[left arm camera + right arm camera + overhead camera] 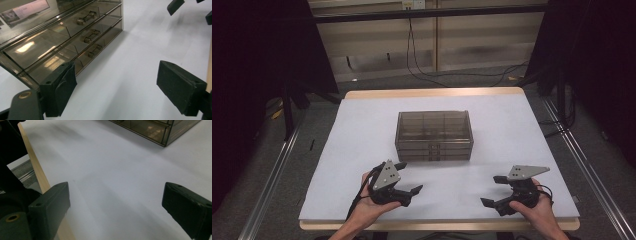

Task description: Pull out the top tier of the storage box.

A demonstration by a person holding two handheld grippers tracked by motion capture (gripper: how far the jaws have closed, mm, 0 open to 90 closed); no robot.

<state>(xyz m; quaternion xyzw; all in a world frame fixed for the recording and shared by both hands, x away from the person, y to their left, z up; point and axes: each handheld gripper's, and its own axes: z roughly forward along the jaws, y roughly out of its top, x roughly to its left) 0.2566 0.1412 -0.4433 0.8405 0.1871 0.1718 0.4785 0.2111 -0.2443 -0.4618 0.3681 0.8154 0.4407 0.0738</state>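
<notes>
High view: a smoked, see-through drawer box stands mid-bench on the white bench cover, ahead of and between the two tongs. The left tongs and the right tongs are each held in a hand near the front edge, jaws spread wide and holding nothing; both are well apart from the box. The drawers' contents cannot be made out through the tinted walls.

Left gripper view: the box lies ahead and to the left of the open left tongs. Three stacked drawer fronts with small metal handles show; its top and left end are cut off. Jaw tips of the right tongs are cropped at the upper right.

Right gripper view: the open right tongs hang over bare cover, with a cropped box corner far ahead to the right.
</notes>
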